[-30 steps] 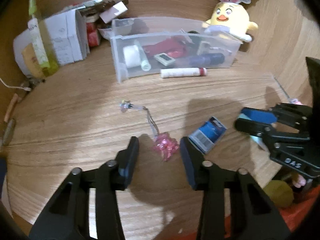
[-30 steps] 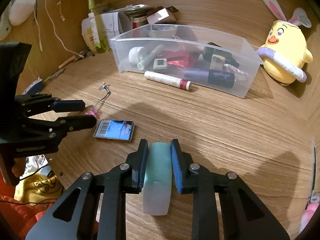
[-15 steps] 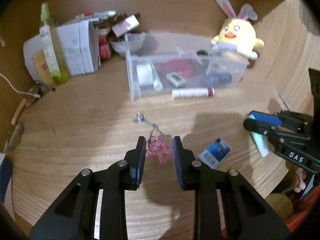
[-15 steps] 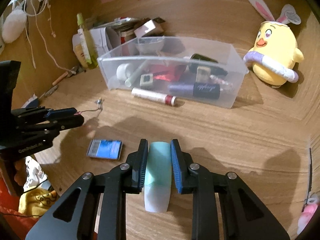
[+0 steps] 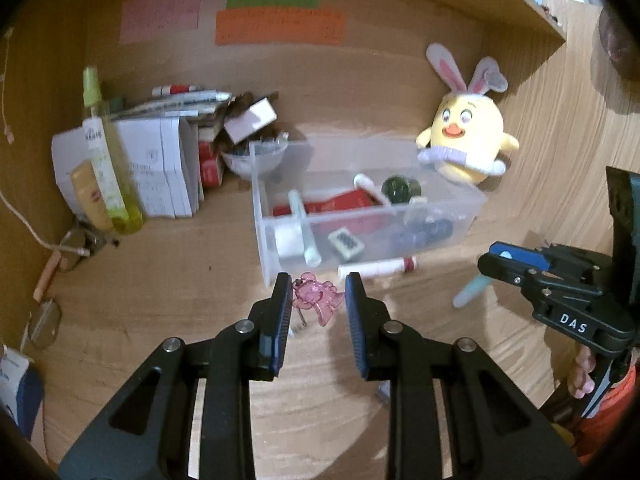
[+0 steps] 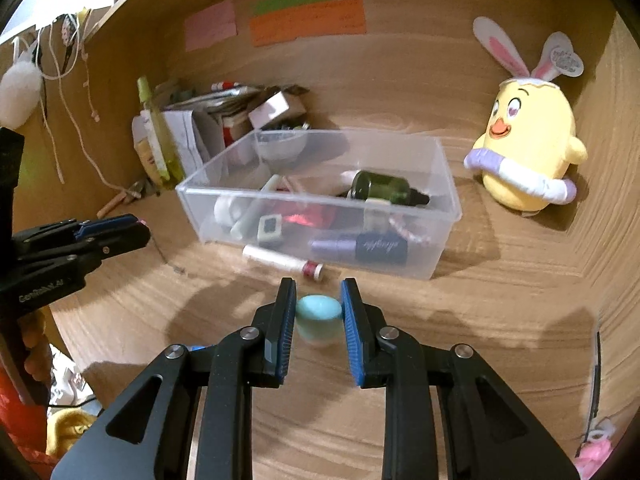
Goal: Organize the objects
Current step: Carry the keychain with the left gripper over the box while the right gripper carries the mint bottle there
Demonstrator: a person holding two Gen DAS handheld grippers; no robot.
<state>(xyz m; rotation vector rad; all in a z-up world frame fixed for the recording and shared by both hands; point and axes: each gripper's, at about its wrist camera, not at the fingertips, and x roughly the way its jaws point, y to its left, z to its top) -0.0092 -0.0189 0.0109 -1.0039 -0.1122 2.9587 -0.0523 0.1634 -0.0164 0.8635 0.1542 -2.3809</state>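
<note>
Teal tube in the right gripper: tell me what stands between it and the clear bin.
The right gripper holds the teal tube short of the bin. A white tube with a red cap lies on the desk along the bin's near wall, below the path. Carried over that wall, nothing visible blocks it.

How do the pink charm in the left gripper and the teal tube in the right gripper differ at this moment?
The pink charm is a clear, flat, irregular trinket; the teal tube is opaque, smooth and round. The charm fills only part of the left gripper's gap, while the tube spans the right gripper fully. Both are held above the desk, facing the clear bin.
</note>
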